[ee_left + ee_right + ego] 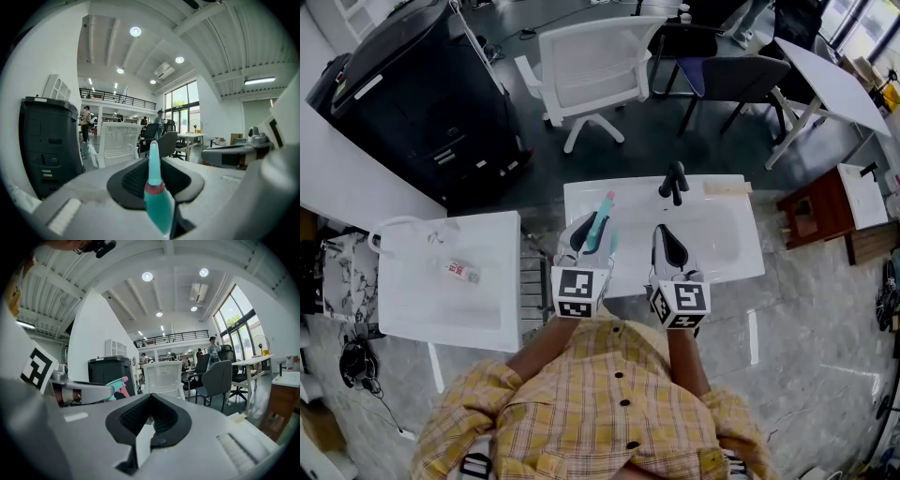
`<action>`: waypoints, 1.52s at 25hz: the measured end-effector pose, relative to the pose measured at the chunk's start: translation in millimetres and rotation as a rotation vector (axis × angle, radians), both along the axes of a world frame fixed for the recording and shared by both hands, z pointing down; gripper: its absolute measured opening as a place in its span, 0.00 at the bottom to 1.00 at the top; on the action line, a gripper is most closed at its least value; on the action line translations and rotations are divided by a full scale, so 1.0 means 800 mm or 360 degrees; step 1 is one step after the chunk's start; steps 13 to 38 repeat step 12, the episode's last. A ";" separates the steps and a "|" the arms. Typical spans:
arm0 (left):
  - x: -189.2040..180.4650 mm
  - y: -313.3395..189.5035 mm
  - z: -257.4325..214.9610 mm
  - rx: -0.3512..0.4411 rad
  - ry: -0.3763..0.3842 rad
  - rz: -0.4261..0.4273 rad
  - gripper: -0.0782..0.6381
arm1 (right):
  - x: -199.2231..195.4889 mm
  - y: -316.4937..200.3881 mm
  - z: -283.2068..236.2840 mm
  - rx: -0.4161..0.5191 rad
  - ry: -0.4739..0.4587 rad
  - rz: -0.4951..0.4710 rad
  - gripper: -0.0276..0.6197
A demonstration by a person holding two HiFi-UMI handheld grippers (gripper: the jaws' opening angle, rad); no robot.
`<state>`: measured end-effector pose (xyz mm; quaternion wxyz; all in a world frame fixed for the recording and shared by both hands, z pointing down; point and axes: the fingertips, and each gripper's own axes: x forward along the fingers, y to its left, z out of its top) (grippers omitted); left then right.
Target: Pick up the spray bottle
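Observation:
The spray bottle (601,223) is teal with a pink band and a pink trigger. My left gripper (592,234) is shut on it and holds it above the left part of the white table (727,246). In the left gripper view the spray bottle (155,190) stands between the black pads, its tip pointing up and away. My right gripper (668,247) hangs beside it on the right, jaws together and empty. In the right gripper view the right gripper (149,417) holds nothing, and the spray bottle (116,386) pokes out of the left gripper (82,392) at the left.
A black tool (673,182) and a wooden strip (727,188) lie at the table's far edge. A second white table (487,309) on the left carries a small bottle (461,272). Beyond stand a white chair (586,66), a grey chair (741,80) and a black cabinet (408,89).

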<state>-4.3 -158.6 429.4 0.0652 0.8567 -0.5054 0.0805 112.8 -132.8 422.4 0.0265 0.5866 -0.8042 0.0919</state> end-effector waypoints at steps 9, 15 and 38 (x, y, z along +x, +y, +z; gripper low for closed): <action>0.009 0.001 0.004 0.0001 -0.0010 0.0021 0.24 | 0.007 0.000 0.005 -0.0004 0.0011 0.0025 0.04; 0.013 -0.002 0.002 0.0013 -0.0017 0.0029 0.24 | 0.011 -0.002 0.004 0.0002 0.0015 0.0035 0.04; 0.013 -0.002 0.002 0.0013 -0.0017 0.0029 0.24 | 0.011 -0.002 0.004 0.0002 0.0015 0.0035 0.04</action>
